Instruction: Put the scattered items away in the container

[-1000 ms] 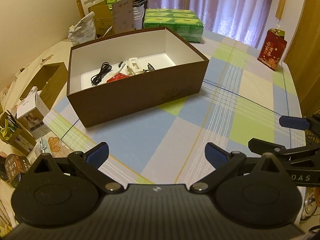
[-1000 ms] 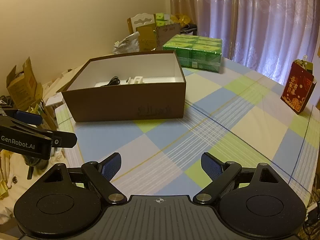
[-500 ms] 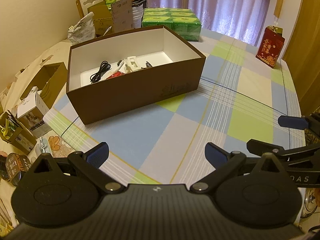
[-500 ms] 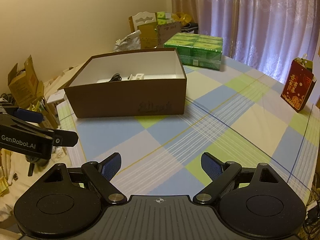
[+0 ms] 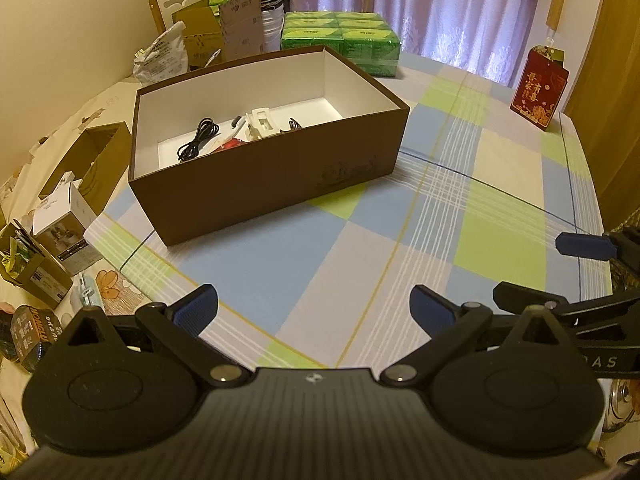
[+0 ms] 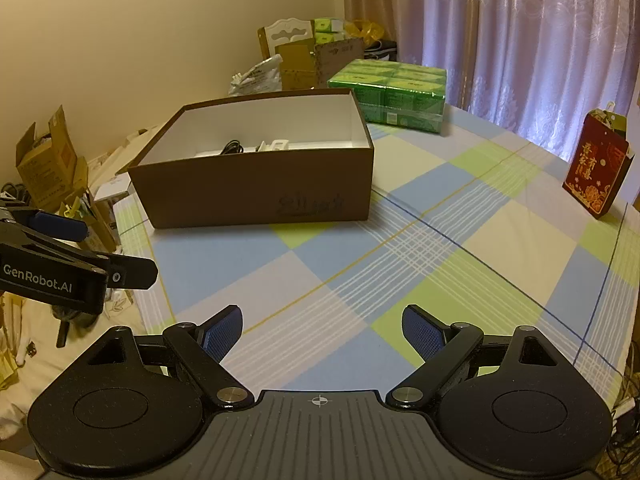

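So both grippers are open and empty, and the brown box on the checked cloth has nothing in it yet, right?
Not quite. Both the left gripper and the right gripper are open and empty, but the brown box on the checked cloth is not empty: the left wrist view shows a black cable, white pieces and something red inside.

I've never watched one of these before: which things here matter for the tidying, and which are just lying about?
Part of the job:
brown box
black cable
white plastic piece

Just lying about:
green packs
red gift bag
small cardboard boxes
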Tool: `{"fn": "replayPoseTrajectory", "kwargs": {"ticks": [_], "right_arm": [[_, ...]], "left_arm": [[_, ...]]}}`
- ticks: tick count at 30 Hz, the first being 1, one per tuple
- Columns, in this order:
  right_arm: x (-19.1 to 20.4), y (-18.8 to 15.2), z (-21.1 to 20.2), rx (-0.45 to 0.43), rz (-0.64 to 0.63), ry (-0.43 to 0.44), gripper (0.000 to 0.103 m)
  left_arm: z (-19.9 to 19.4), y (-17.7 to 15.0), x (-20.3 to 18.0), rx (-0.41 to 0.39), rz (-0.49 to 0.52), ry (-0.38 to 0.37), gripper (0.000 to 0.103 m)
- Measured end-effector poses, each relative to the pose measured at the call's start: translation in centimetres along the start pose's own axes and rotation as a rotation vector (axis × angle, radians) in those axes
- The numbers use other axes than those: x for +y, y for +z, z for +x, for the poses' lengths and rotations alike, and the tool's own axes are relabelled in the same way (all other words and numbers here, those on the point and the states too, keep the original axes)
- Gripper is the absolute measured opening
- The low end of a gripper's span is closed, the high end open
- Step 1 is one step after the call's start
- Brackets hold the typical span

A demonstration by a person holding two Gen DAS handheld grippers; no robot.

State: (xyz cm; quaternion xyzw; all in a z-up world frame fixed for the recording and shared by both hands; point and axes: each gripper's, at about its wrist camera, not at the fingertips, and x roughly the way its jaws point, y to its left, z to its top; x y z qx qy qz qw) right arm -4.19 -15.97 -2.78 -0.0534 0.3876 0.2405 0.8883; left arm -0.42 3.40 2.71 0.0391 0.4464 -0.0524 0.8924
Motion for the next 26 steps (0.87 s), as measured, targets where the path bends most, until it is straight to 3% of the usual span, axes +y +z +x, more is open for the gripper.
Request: {"fn": "replayPoseTrajectory", "kwargs": {"ticks": [26], "right_arm": [[-0.08,0.28,0.88,0.011,-0.011,0.001,0.092]], "left_arm": [[0.59,0.27,-0.04,0.001,0.006,0.022,0.102]]}}
